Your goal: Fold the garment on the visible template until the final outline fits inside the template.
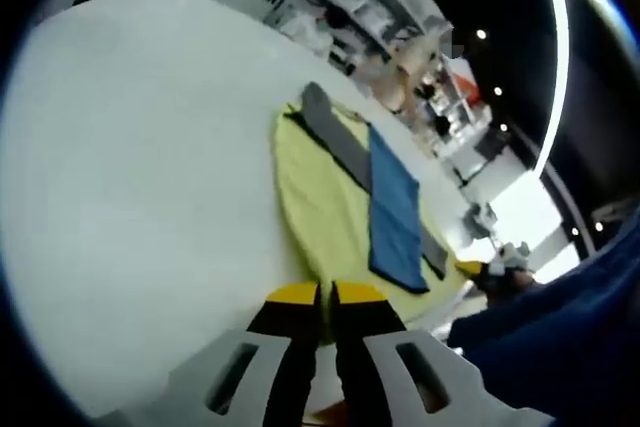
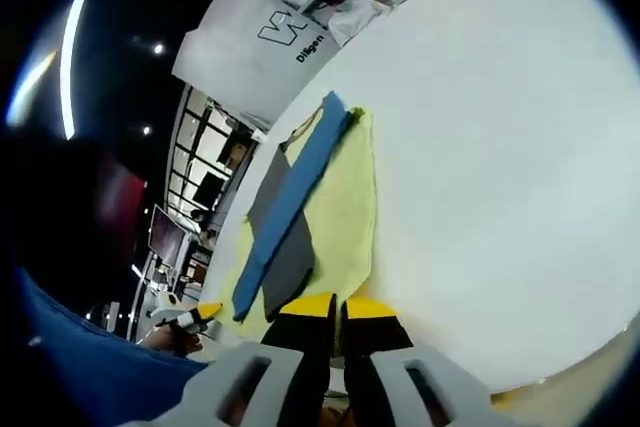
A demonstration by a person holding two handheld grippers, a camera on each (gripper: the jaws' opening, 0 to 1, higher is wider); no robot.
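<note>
Left gripper view first: left tongs (image 1: 326, 299) low in frame, yellow-tipped jaws pressed almost together, gripping nothing, hovering at the near edge of the yellow template (image 1: 315, 187). Spread flat on the white table (image 1: 130, 197). On top of it, the garment: a blue piece (image 1: 395, 212) lying lengthwise, crossing a grey strip (image 1: 335, 132) that pokes out at both ends. Off to the right, the other tongs (image 1: 500, 275) beside a blue sleeve (image 1: 560, 327); open or closed there, cannot tell.

Over to the right gripper view: right tongs (image 2: 336, 312) also closed and empty, tips just at the template's (image 2: 345, 212) near edge. Blue piece (image 2: 295, 187) and grey strip (image 2: 285, 237) again crossed in a long X, well inside the yellow outline sideways. Left tongs (image 2: 192, 315) peeking in at lower left.

Looks like thin, limp cloth: light, soft, likely to droop and slide when lifted. Best pinched at an end corner, one per side, then carried over low. Blue already narrow; lengthwise fold probably still to come.
</note>
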